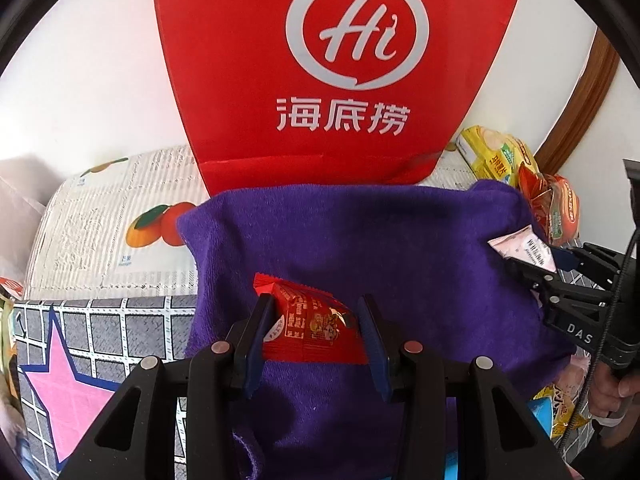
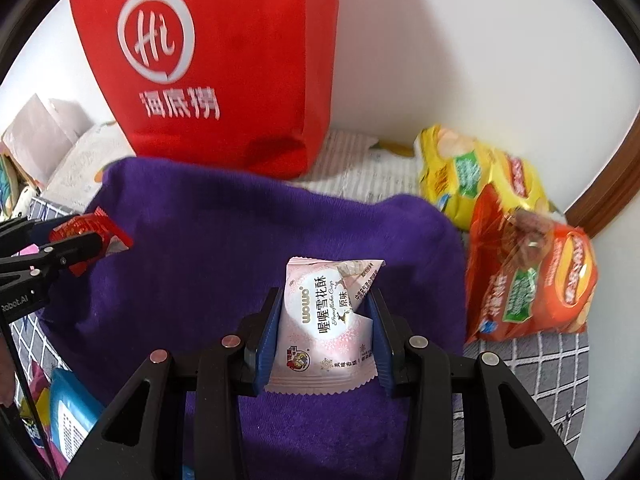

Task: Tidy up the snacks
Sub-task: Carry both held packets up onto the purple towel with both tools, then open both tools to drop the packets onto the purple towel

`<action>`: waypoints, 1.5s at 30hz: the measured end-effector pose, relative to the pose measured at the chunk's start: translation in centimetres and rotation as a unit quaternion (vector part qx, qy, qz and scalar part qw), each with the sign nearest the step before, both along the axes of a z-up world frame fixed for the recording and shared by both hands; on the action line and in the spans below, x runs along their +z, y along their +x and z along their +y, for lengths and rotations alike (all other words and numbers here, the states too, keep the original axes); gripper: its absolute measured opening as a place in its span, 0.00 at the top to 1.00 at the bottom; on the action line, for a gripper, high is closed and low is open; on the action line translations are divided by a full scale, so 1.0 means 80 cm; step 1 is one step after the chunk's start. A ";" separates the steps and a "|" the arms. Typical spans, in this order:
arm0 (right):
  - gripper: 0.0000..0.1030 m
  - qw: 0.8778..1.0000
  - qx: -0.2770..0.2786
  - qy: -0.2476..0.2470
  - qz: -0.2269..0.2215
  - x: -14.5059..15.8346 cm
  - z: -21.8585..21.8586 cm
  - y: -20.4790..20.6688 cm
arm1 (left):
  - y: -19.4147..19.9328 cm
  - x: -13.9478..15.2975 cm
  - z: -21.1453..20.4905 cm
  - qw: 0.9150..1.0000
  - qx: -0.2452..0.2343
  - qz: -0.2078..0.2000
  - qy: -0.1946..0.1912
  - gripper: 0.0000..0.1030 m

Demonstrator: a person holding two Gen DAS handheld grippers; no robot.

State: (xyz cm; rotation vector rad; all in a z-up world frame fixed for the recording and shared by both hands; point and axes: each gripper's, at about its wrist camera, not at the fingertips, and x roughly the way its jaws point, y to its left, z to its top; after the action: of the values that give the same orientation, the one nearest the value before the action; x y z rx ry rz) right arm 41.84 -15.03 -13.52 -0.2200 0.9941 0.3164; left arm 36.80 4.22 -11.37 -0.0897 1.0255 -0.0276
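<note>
We held the left gripper [image 1: 316,316] with its jaws clamped on a small red snack packet [image 1: 310,326], raised above the purple towel [image 1: 360,240]. Our right gripper [image 2: 326,316] had its jaws closed on a pink-and-white snack packet [image 2: 324,320] over the same towel. Behind the towel stood a red bag [image 1: 340,60], and to the right lay a yellow chip bag [image 2: 472,176] touching an orange one [image 2: 532,280].

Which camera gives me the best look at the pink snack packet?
Right wrist: the pink snack packet fills the centre, label readable, clamped in the right claw. Left wrist shows only a small corner at the frame's right edge.
</note>
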 end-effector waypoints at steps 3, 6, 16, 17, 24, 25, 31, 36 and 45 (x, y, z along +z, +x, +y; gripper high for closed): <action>0.60 1.000 0.001 -0.007 0.011 -0.009 0.003 0.002 | 0.001 -0.004 -0.002 1.000 -0.003 0.009 0.007 0.60; 0.60 1.000 0.005 -0.014 0.019 -0.016 0.005 0.003 | 0.002 -0.007 -0.005 1.000 -0.005 0.012 0.009 0.60; 0.59 0.998 0.003 -0.030 0.051 -0.037 0.009 0.012 | 0.009 -0.017 -0.012 0.999 -0.014 0.029 0.015 0.60; 0.57 0.998 0.004 -0.033 0.053 -0.038 0.010 0.012 | 0.009 -0.017 -0.012 0.999 -0.014 0.030 0.015 0.60; 0.44 0.997 0.023 -0.047 0.047 -0.040 0.018 0.006 | 0.011 -0.018 -0.007 0.999 -0.015 0.041 0.005 0.60; 0.42 0.998 0.023 -0.048 0.045 -0.039 0.018 0.006 | 0.012 -0.019 -0.007 0.999 -0.016 0.044 0.006 0.58; 0.40 0.999 0.011 -0.042 0.022 -0.018 0.010 0.001 | 0.007 -0.002 -0.010 0.999 -0.022 0.024 0.001 0.35; 0.40 1.000 -0.006 -0.004 -0.021 0.026 -0.004 -0.017 | -0.005 0.024 -0.007 1.000 -0.024 -0.010 -0.012 0.31; 0.40 0.993 -0.042 0.062 -0.096 0.102 -0.044 -0.088 | -0.021 0.055 0.000 0.998 -0.033 -0.042 -0.038 0.31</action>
State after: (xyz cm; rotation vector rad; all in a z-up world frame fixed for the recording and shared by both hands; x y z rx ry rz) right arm 34.81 -18.56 -5.38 -0.0937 0.7893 0.2732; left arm 35.16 4.19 -6.94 -0.1232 0.9438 -0.1295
